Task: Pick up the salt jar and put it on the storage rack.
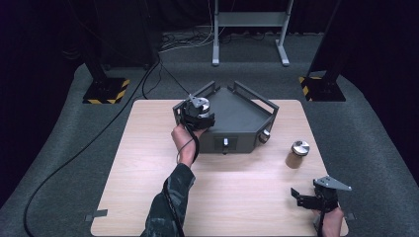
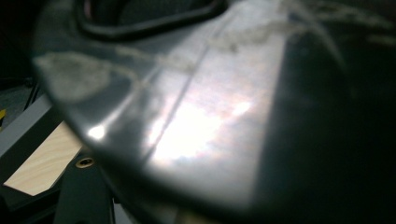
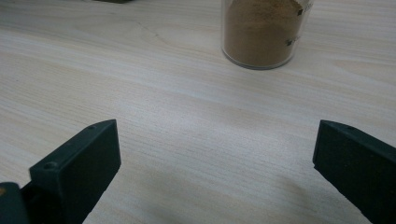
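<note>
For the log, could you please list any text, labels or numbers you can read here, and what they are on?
No text can be read.
Jar: small dark marks near its right edge, too small and blurred to read.
Grey rack: no lettering seen.
Floor stands: yellow-black hazard stripes, no words.

Right tongs [image 3: 215, 158] spread wide, spice jar [image 3: 262, 32] ahead; wooden table [image 3: 154, 84]

High overhead, gripper cameras close, table [image 1: 232, 192] shared

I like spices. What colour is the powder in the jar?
Brown powder in the jar, best seen in the right gripper view.
</note>
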